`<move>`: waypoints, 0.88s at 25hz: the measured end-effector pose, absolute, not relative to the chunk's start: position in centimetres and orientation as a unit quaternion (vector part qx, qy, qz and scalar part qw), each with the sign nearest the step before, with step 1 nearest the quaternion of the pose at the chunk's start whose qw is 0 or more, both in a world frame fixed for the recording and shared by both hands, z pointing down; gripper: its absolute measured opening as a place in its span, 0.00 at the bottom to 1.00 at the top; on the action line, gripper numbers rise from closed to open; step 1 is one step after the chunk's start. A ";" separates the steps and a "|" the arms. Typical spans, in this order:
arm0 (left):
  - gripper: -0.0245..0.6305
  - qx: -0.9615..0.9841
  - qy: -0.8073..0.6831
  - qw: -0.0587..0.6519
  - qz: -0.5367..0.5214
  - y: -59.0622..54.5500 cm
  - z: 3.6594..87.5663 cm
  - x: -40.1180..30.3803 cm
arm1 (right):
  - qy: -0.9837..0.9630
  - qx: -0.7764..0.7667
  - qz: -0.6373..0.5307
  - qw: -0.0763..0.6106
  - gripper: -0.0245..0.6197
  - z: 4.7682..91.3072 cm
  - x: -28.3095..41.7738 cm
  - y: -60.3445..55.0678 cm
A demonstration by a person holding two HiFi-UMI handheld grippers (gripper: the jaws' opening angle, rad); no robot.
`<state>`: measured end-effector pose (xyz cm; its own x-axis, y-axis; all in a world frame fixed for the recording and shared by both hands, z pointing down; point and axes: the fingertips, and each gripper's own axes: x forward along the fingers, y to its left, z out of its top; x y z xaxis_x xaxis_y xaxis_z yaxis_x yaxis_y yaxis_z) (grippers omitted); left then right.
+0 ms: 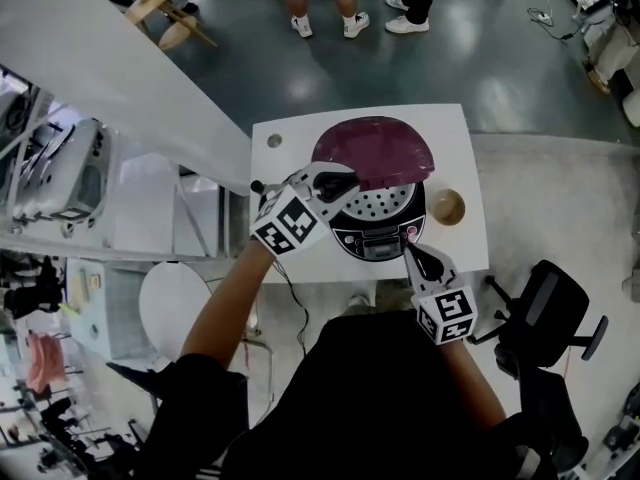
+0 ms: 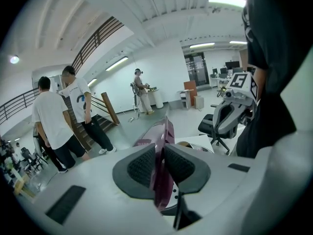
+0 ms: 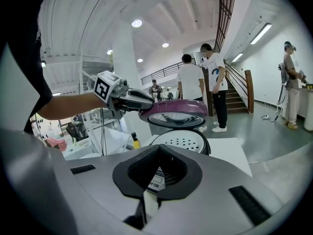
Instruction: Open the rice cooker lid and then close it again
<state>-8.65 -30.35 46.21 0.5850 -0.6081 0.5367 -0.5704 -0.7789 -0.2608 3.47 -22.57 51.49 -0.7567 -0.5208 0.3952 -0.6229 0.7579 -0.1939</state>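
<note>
While the left claw (image 2: 159, 155) pinches the edge of the maroon lid (image 1: 375, 150) between narrow jaws, the lid hangs half raised, tilted above the cooker (image 1: 378, 218) just past the claw's tips. The right claw (image 3: 157, 173) is closed tight and empty, its tips at the cooker's front panel; whether they touch it I cannot tell. Just ahead of it lies the perforated plate (image 3: 182, 142), with the lid above. The cooker sits on a white surface (image 1: 460, 133), and a brown bowl (image 1: 446, 207) is near the right claw's outer side.
</note>
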 end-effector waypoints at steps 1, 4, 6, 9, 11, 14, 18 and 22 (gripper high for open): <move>0.12 -0.890 0.331 0.030 -0.313 -30.2 46.4 -8.6 | -0.923 0.311 0.160 0.162 0.04 51.6 3.6 -22.4; 0.12 -0.889 0.329 0.031 -0.315 -29.9 46.9 -8.3 | -0.921 0.314 0.160 0.165 0.04 51.8 4.0 -21.9; 0.12 -0.888 0.330 0.035 -0.317 -29.7 47.2 -8.3 | -0.921 0.315 0.158 0.169 0.04 52.0 4.2 -21.6; 0.12 -0.887 0.337 0.028 -0.314 -29.6 47.4 -8.2 | -0.920 0.316 0.155 0.172 0.04 52.1 4.4 -21.2; 0.12 -0.886 0.341 0.027 -0.313 -29.6 47.5 -8.2 | -0.920 0.316 0.157 0.174 0.04 52.2 4.4 -20.9; 0.12 -0.887 0.340 0.023 -0.313 -29.3 47.8 -8.0 | -0.920 0.316 0.154 0.174 0.04 52.4 4.3 -20.8; 0.12 -0.887 0.335 0.022 -0.316 -28.9 48.6 -7.7 | -0.920 0.316 0.154 0.174 0.04 52.6 4.2 -20.7; 0.12 -0.887 0.333 0.019 -0.319 -28.6 49.2 -7.5 | -0.920 0.315 0.159 0.173 0.04 52.5 3.9 -20.8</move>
